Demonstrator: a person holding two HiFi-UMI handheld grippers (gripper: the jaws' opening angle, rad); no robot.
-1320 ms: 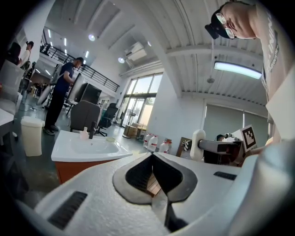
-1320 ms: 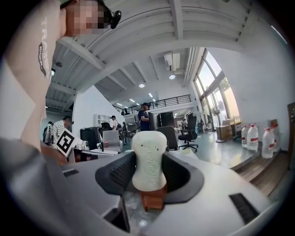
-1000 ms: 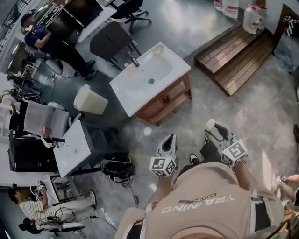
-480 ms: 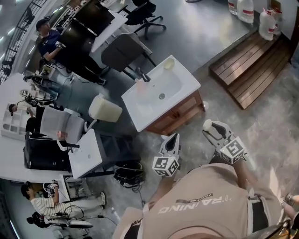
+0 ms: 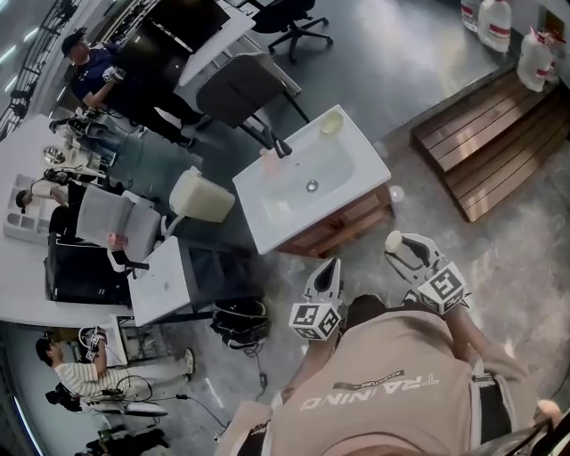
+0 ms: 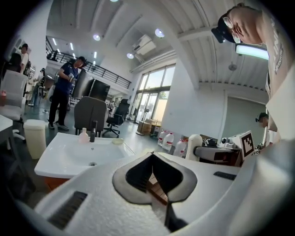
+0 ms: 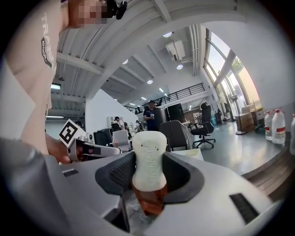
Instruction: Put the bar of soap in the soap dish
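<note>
A large open office hall, half workshop: bare concrete floor [image 5: 401, 62], white desks [image 5: 27, 169] with dark screens [image 5: 80, 272], rolling office chairs [image 5: 298, 13] and people [image 5: 93, 71] at work. A washbasin [image 5: 307, 183] on a wooden cabinet [image 5: 347, 223] stands free in the middle of the floor. The ceiling is high, with a railed gallery [image 7: 184, 93] and tall windows [image 6: 154, 99]

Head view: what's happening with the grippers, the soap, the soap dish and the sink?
right gripper: shut on the bar of soap.
bar of soap: clamped, sticking out past the jaw tips.
left gripper: shut, empty.
soap dish: on the sink's back corner, no bar in it.
sink: basin empty.
</note>
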